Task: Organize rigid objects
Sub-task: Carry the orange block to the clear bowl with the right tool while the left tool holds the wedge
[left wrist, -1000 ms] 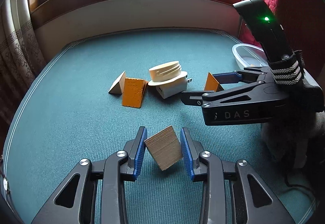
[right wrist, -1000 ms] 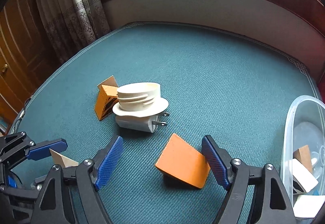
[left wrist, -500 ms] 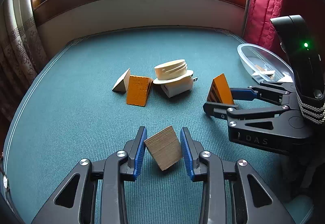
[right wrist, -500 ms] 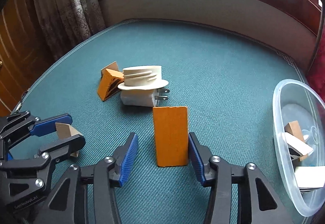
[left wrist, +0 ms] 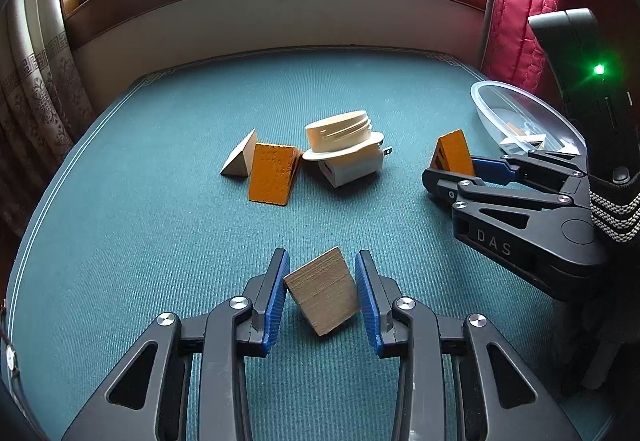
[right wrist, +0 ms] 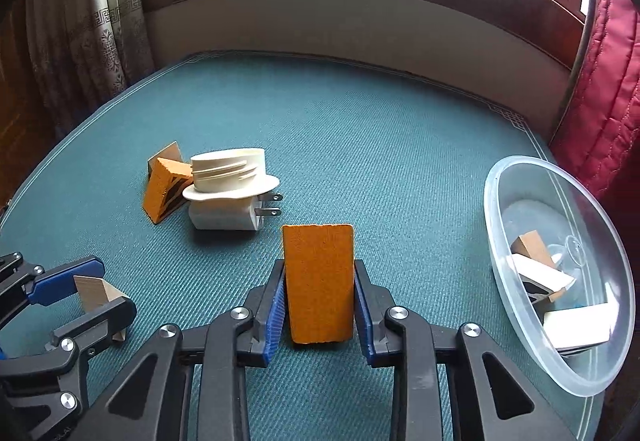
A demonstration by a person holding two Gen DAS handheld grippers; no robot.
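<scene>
**Two grippers, each clamped on a wedge over the teal desk**

Two wedges are held at once. The right gripper (right wrist: 319,311) has its blue pads pressed against both long sides of an orange wedge (right wrist: 318,281), which stands upright between them with its flat orange face toward the camera. From the left wrist view the same wedge (left wrist: 454,153) shows at the tip of the right gripper (left wrist: 460,171), near the clear bowl (left wrist: 496,121).

The left gripper (left wrist: 322,293) is closed on a plain wooden wedge (left wrist: 322,291), tilted so that one corner points down toward the desk (left wrist: 160,241); both pads touch its sides. In the right wrist view that wedge (right wrist: 94,289) sits between the left gripper's (right wrist: 100,295) fingers at the lower left.

Farther back on the desk lies a small cluster. A second orange wedge (right wrist: 164,189) leans against a cream threaded cap (right wrist: 230,177), which rests tilted on top of a white plug adapter (right wrist: 226,215) whose two prongs point right. A pale wooden wedge (right wrist: 166,155) sits just behind the orange one, touching it.

At the right edge, the clear bowl (right wrist: 500,241) already holds several pieces: a brown wooden block (right wrist: 530,247) and white blocks (right wrist: 576,325) among them. A red quilted cloth (right wrist: 600,101) hangs behind the bowl, and patterned curtains (right wrist: 80,21) hang at the left under the window.
</scene>
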